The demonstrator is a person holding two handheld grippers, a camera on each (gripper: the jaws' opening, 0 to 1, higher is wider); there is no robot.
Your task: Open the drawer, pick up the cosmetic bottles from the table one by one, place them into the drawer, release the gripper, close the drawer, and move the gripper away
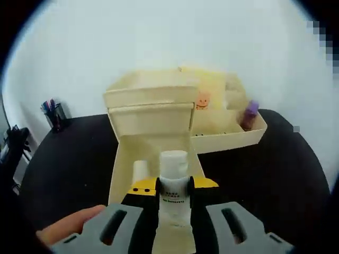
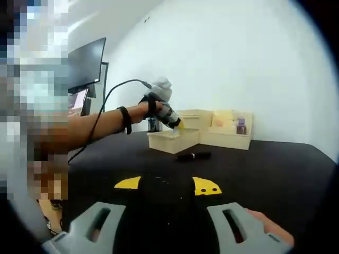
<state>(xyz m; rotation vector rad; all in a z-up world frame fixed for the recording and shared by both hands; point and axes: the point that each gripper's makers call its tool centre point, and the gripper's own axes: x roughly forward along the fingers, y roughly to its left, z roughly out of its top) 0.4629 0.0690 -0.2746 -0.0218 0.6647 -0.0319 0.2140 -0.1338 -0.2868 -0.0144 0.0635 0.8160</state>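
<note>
Left gripper [image 1: 173,186] is clamped on a white bottle [image 1: 174,182], bottom centre of the left gripper view; yellow-tipped jaws press its sides. Bottle is held upright over the open drawer [image 1: 123,159], which is pulled out toward the camera from the cream organizer [image 1: 153,98]. A second white bottle [image 1: 140,170] is seen inside the drawer, just left of the held one. A purple bottle [image 1: 249,114] sits in the organizer's side tray [image 1: 233,138], right of centre. A pen cup [image 1: 54,114] is at far left on the black table [image 1: 275,169]. A fingertip [image 1: 66,225] is visible at lower left.

Right gripper [image 2: 167,185] is spread apart, nothing between the jaws, low over the table [image 2: 275,164] at bottom centre of the right gripper view. The left gripper [image 2: 168,114] is seen upper centre-left, held by a hand [image 2: 153,103] above the drawer [image 2: 172,140]. A black pen-like item [image 2: 193,155] lies on the table just in front of the drawer; what it is cannot be told. The organizer [image 2: 225,129] is behind, centre right. A monitor [image 2: 85,63] is at upper left.
</note>
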